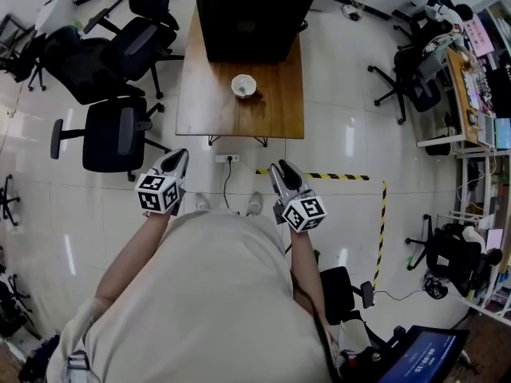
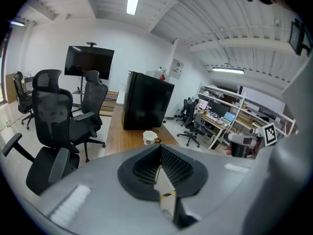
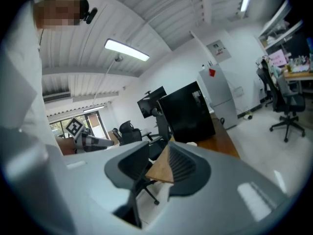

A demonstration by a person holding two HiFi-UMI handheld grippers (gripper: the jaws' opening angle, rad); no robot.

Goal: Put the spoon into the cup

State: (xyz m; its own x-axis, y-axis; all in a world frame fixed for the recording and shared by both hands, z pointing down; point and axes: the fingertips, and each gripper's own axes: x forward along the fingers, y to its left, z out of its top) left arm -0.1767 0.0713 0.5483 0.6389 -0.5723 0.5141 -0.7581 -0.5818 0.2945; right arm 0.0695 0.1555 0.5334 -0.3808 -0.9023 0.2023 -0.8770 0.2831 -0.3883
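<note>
A white cup (image 1: 243, 85) stands on the wooden table (image 1: 239, 118) ahead of me, in front of a black box. It shows small in the left gripper view (image 2: 150, 138) and barely in the right gripper view (image 3: 191, 144). I cannot make out a spoon in any view. Both grippers hang in the air well short of the table's near edge. My left gripper (image 1: 177, 159) (image 2: 160, 151) has its jaws drawn together to a thin slit, holding nothing. On my right gripper (image 1: 281, 170) (image 3: 167, 148) the jaws stand a little apart, with nothing between them.
A big black box (image 1: 251, 14) fills the table's far end. Black office chairs (image 1: 112, 134) crowd the left side. A power strip (image 1: 227, 158) and its cable lie on the floor before the table, near yellow-black tape (image 1: 343, 176). Cluttered desks (image 1: 479, 102) line the right.
</note>
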